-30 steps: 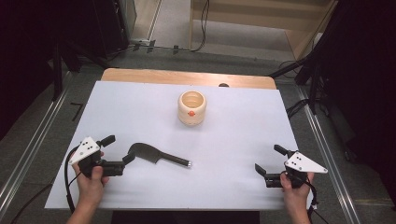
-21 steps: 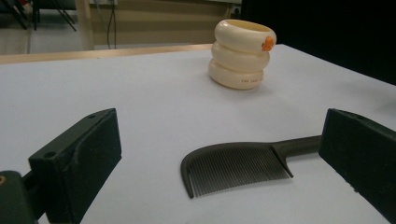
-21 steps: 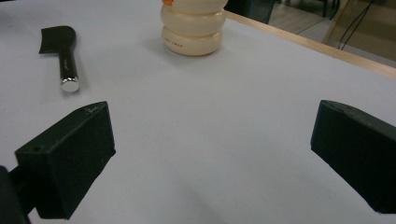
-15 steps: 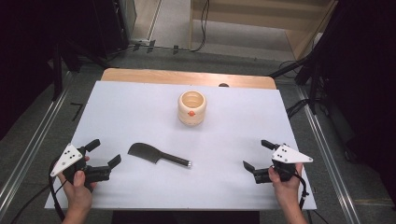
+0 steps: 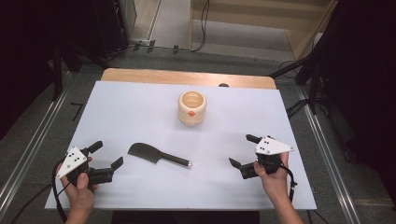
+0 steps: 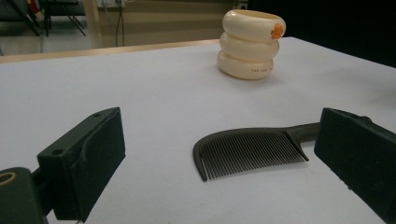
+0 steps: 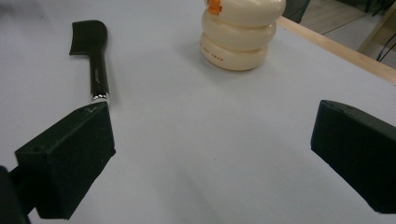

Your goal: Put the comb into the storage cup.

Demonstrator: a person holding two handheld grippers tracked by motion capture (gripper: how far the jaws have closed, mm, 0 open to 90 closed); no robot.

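— Both tools?
— Left tool (image 5: 106, 156) and right tool (image 5: 242, 150) spread wide, empty (jaws apart) — black comb (image 5: 158, 155) flat on the desk (image 5: 121, 107) between them, cream ribbed cup (image 5: 192, 108) beyond.

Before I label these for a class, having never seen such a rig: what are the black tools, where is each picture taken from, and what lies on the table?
A person holds a two-jaw gripper in each hand: left gripper, right gripper. Both are open and hold nothing. The high view looks down from above the person's side. The two gripper views come from cameras riding on each gripper, looking out between its black jaws. On the white table lie a black comb and a cream ringed cup with an orange spot.
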